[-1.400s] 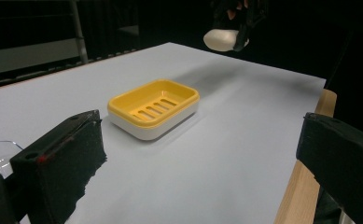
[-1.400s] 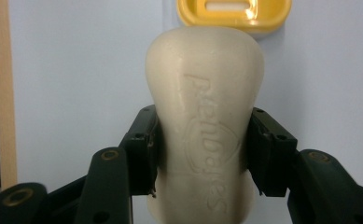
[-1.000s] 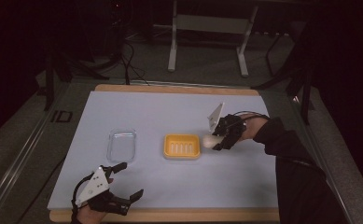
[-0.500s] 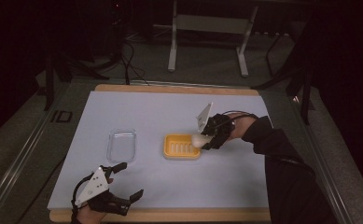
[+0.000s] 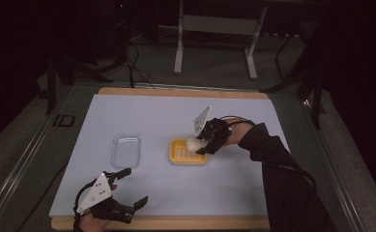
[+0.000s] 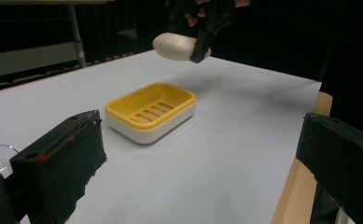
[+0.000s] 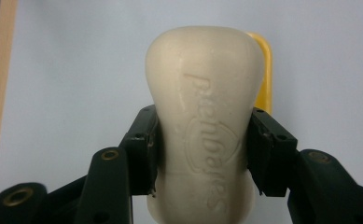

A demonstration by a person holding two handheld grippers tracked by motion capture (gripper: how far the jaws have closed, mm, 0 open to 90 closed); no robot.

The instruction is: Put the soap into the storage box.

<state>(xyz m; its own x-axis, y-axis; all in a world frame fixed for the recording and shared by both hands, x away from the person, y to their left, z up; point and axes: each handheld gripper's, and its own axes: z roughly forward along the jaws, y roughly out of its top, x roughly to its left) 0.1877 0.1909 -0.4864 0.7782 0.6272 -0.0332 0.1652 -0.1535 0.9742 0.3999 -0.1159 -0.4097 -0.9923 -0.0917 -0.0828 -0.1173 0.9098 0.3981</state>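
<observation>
We have the right gripper (image 5: 201, 146) out over the middle of the table (image 5: 147, 116), and its 2 black jaws are clamped on a pale bar of soap (image 5: 193, 143), 1 pad on each long side. In the right gripper view the soap (image 7: 205, 121) sits squarely between the pads, raised lettering on its upper face, its rounded end sticking out well past the jaw tips. Behind that end we catch a sliver of the yellow soap dish (image 7: 264, 70). From the left gripper view the picture is clear: the soap (image 6: 175, 46) hangs in the air above the far end of the dish (image 6: 150, 112), apart from it, not touching the rim or the slotted floor. The dish itself sits flat on the white table cover, yellow tray in a white base, nothing lying in it. From above, the soap sits over the dish's (image 5: 189, 152) right-hand edge, with the person's dark sleeve (image 5: 282, 183) running back toward the bottom right. Down at the near left corner we find the left gripper (image 5: 127, 189), jaws spread wide apart with nothing between them, resting at the table's front edge. Between it and the dish lies a clear plastic lid (image 5: 126, 150), flat on the cover, well apart from both grippers.
</observation>
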